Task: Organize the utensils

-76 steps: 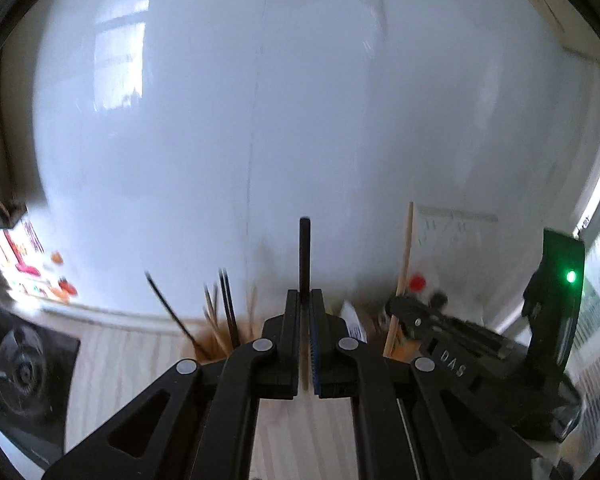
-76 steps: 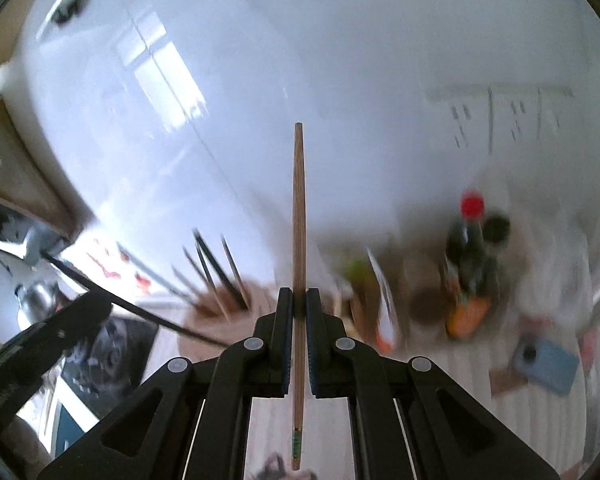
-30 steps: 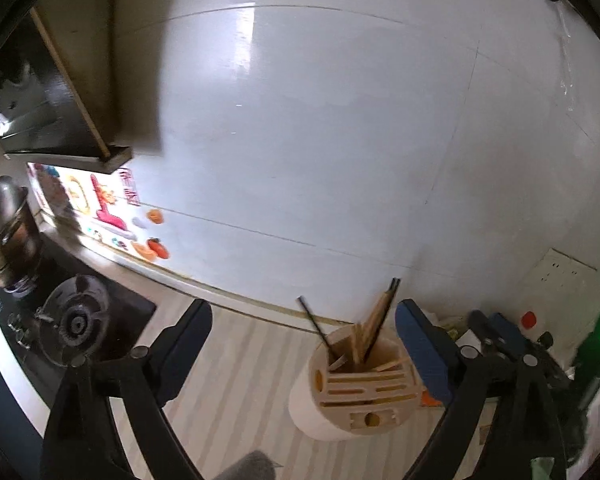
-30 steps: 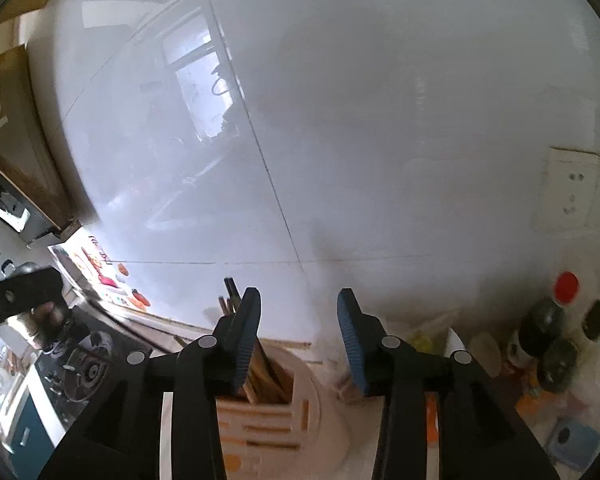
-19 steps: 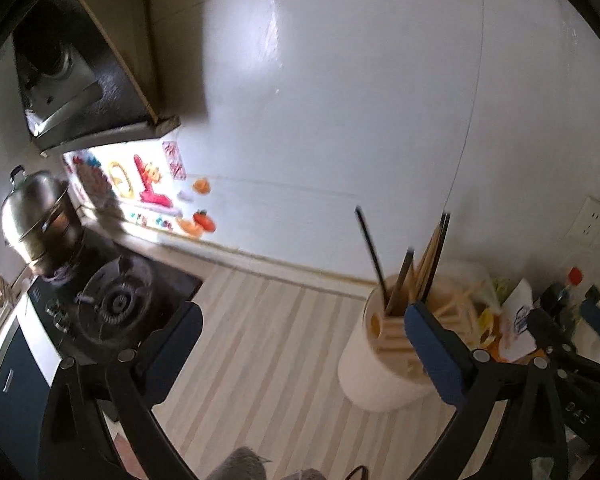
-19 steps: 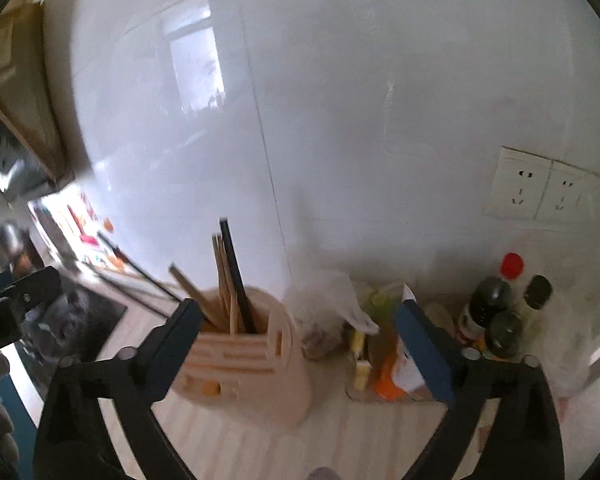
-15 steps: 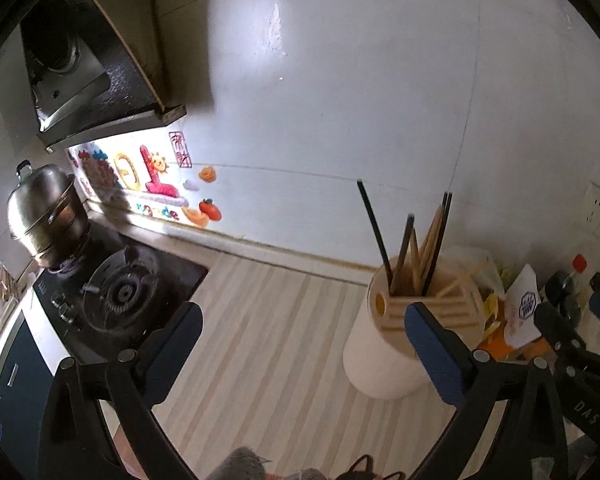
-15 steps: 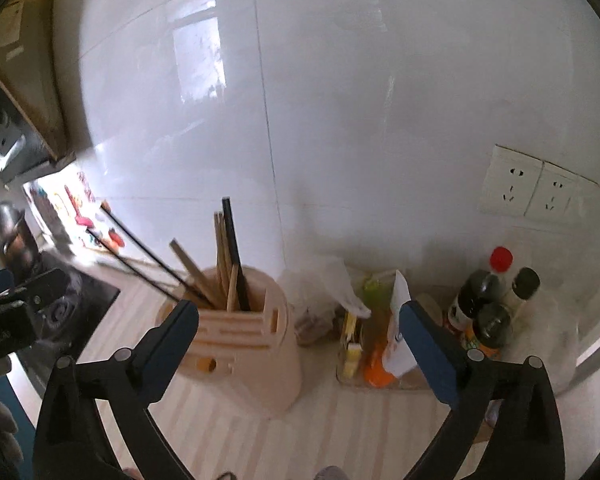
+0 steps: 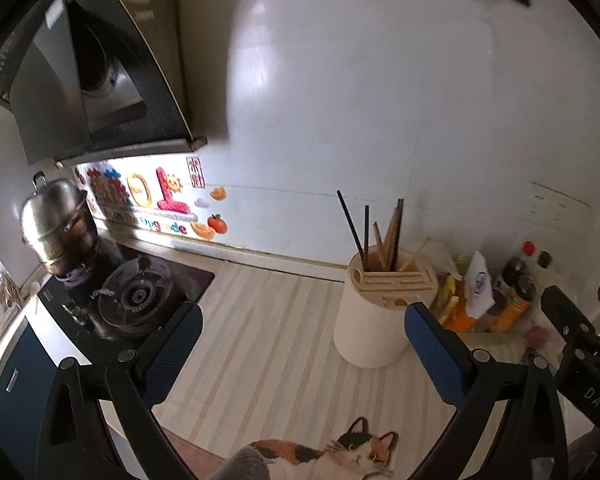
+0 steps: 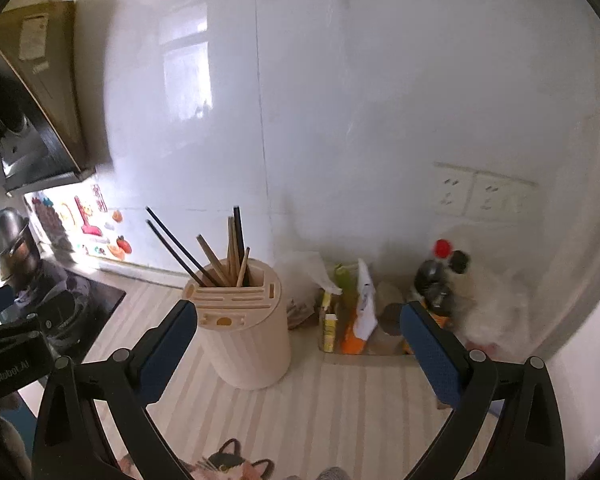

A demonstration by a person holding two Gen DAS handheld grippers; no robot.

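A cream utensil holder (image 9: 374,320) (image 10: 246,344) stands on the striped counter near the wall. Several chopsticks (image 9: 380,232) (image 10: 220,252), black and wooden, stick up out of its top. My left gripper (image 9: 300,336) is open and empty, back from the holder, which shows just inside its right finger. My right gripper (image 10: 298,326) is also wide open with nothing held; the holder sits ahead between its fingers, nearer the left one. Each gripper shows at the edge of the other's view.
A gas stove (image 9: 136,300) with a steel pot (image 9: 58,220) lies at the left under a range hood (image 9: 88,80). Bottles and packets (image 10: 380,304) crowd the corner right of the holder. A cat-print mat (image 9: 340,460) lies at the near edge.
Both grippers let go of their chopsticks, which now stand in the holder, opened wide and pulled back from it. The holder now looks smaller and farther away.
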